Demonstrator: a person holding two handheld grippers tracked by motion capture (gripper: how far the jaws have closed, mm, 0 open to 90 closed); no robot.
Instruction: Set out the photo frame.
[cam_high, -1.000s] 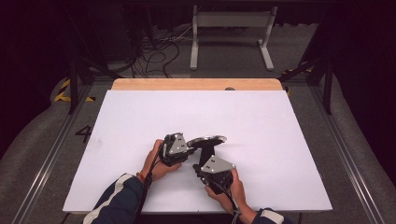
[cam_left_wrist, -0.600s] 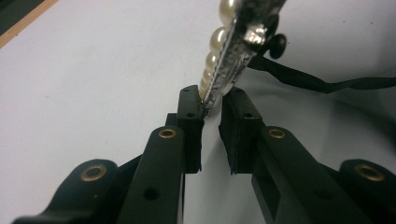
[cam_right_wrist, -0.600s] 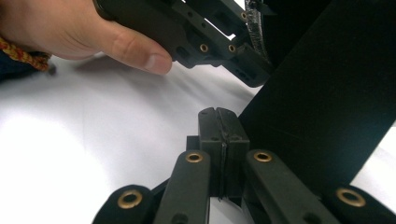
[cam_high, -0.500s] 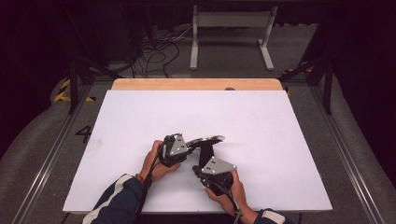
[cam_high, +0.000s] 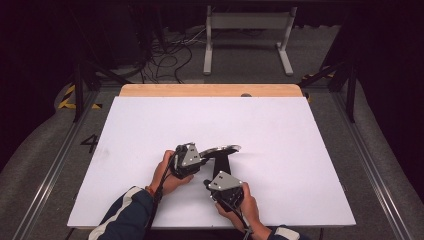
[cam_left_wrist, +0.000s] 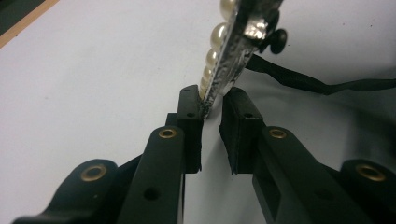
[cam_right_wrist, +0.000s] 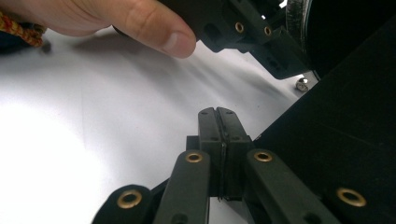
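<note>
The right gripper (cam_high: 210, 184) is held nearest to the person, low over the white table (cam_high: 300, 150), and its jaws are pressed together with nothing seen between them. Just beyond its tip and to one side, black fabric (cam_right_wrist: 345, 116) is seen rising close by the jaws. A little farther, the left gripper (cam_high: 200, 161) is kept beside it, and its jaws are clamped on the edge of a silver ornament with pearls (cam_left_wrist: 233, 42). The ornament is lifted straight out from these jaws, with a row of pearls along one side. A black strap (cam_left_wrist: 317, 85) is seen behind it, lying on the table, and a small black knob (cam_left_wrist: 279, 39) is attached near the top.
</note>
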